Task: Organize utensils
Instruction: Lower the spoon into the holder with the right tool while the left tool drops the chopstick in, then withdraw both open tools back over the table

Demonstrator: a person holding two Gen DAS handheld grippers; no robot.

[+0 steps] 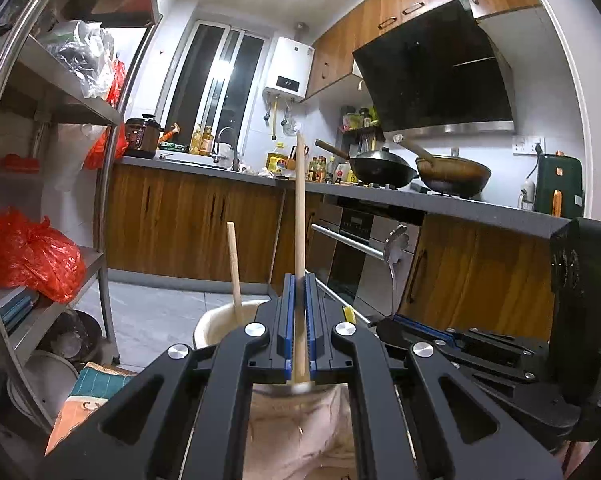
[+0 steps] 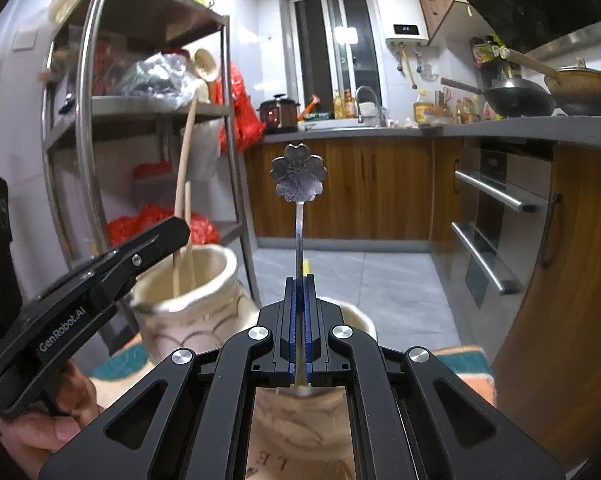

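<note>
My left gripper (image 1: 299, 280) is shut on the shaft of a long wooden spoon (image 1: 299, 200) that stands nearly upright. In the right wrist view its lower end dips into a cream ceramic jar (image 2: 188, 304). A second wooden stick (image 1: 234, 268) leans in that jar (image 1: 220, 320). My right gripper (image 2: 300, 280) is shut on the thin stem of a metal spoon with a flower-shaped end (image 2: 299, 176), held upright over a second cream jar (image 2: 358, 318). The left gripper (image 2: 180, 226) shows at the left of that view, and the right gripper (image 1: 392, 320) sits beside it in the left wrist view.
A steel shelf rack (image 2: 88, 120) with red bags (image 1: 32, 256) stands close on the left. Wooden cabinets, an oven with bar handles (image 2: 496, 196) and a counter with two woks (image 1: 384, 168) lie ahead and right. A patterned cloth (image 1: 88, 392) lies under the jars. A hand (image 2: 40, 436) grips the left tool.
</note>
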